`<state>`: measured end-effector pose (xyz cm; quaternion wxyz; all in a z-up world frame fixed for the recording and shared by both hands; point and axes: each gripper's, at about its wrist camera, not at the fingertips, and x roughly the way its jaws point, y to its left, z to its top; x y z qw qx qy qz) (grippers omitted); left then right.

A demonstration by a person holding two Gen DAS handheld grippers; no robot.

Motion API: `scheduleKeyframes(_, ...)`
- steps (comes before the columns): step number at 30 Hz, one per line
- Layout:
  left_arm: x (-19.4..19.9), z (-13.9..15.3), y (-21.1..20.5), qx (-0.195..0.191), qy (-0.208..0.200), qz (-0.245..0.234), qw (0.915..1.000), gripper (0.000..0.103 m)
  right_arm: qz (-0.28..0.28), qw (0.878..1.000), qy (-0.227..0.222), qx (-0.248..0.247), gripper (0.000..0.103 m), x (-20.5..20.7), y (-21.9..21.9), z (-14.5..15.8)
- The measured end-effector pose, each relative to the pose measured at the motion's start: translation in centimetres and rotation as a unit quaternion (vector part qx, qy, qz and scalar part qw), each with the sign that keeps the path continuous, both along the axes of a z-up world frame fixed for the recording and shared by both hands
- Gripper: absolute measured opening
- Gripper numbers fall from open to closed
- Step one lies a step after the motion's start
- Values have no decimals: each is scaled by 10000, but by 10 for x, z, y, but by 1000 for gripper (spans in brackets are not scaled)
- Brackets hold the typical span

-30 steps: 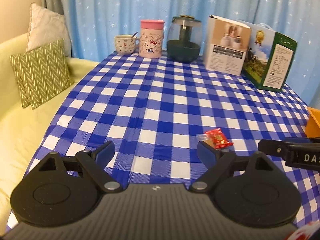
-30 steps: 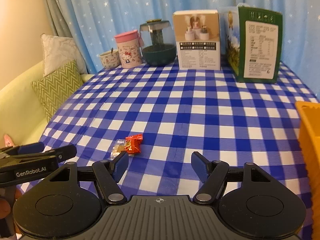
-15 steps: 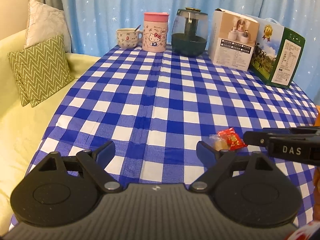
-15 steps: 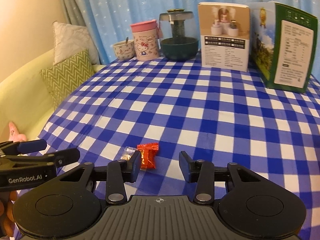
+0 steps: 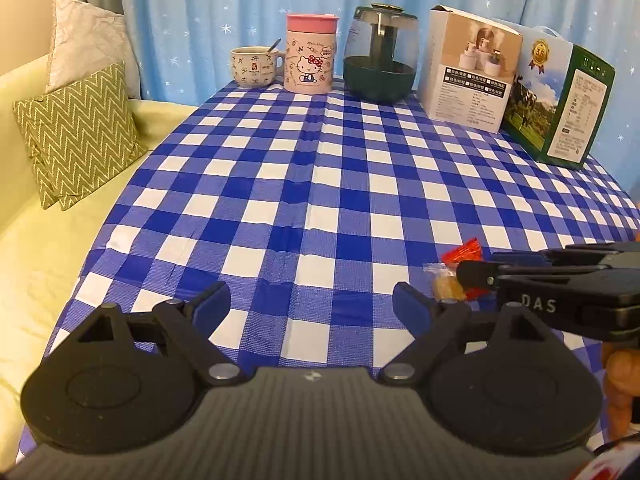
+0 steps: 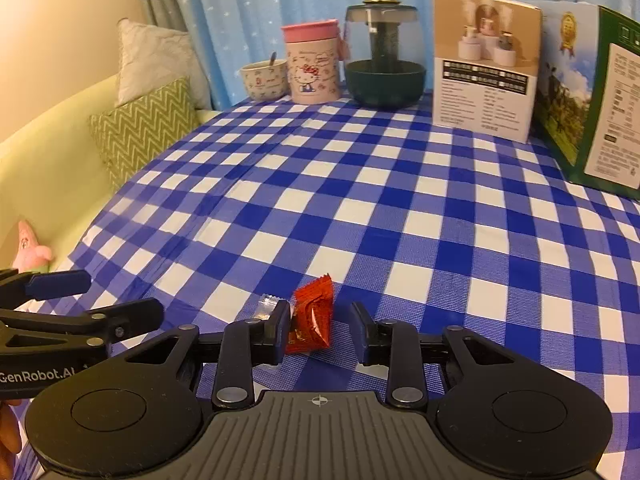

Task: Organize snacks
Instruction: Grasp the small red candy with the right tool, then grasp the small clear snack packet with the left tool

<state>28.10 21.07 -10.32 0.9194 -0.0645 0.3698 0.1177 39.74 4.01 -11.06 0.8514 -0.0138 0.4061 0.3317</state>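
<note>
Red foil snack packet between the right claw's fingers

The crinkled red foil snack packet (image 6: 310, 320) lies on the blue-and-white checked counter (image 6: 400, 208), a small clear-wrapped candy (image 6: 266, 306) just left; right claw (image 6: 320, 332) apart around it, left claw (image 5: 310, 306) wide apart, empty.

Glossy foil red snack wrapper (image 6: 311, 320) (crinkled); woven cloth tablecloth (image 6: 400, 208).
</note>
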Motion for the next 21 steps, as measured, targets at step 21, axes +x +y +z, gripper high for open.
scheduleKeyframes(21, 9, -2, -11, -419, -175, -279, 9986, 81, -573, 9981, -47, -204, 23, 11, -44, 3)
